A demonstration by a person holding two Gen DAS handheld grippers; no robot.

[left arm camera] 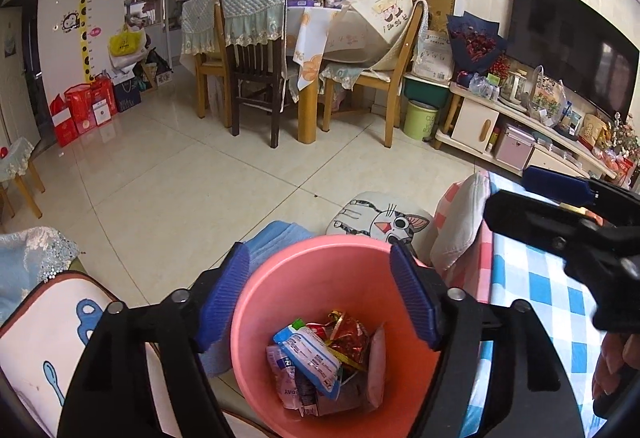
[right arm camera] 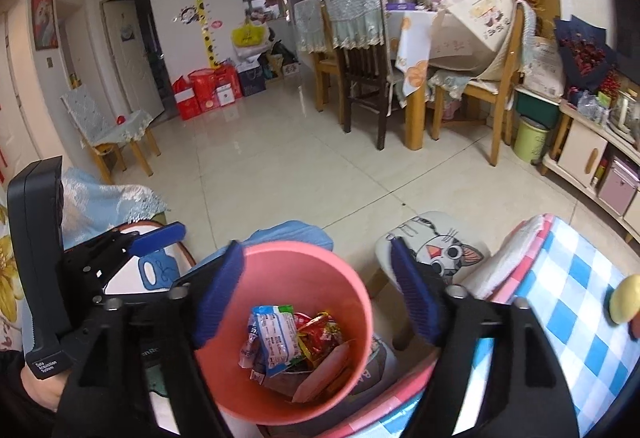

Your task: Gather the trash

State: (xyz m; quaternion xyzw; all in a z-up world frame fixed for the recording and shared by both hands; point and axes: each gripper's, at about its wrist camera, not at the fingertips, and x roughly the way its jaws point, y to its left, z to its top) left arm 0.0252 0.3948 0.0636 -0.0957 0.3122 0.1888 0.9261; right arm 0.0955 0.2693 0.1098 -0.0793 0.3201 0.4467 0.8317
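1. A tiled living-room floor (left arm camera: 180, 178) spreads out to a dining set; a pink bin (left arm camera: 320, 262) stands close below both cameras.
2. The trash (left arm camera: 320, 354), crinkly wrappers and pouches, lies at the bin's bottom; it looks light, soft and slippery, best pinched at a flat edge.
3. The left gripper (left arm camera: 320, 302) and right gripper (right arm camera: 316, 298) hang above the bin, fingers spread apart and empty, wrappers well below them.

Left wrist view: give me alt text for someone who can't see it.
Open left gripper hangs empty over a pink bin holding snack wrappers. The right gripper, also open, is at right above a blue checked cloth; behind, tiled floor and a dining table with chairs.
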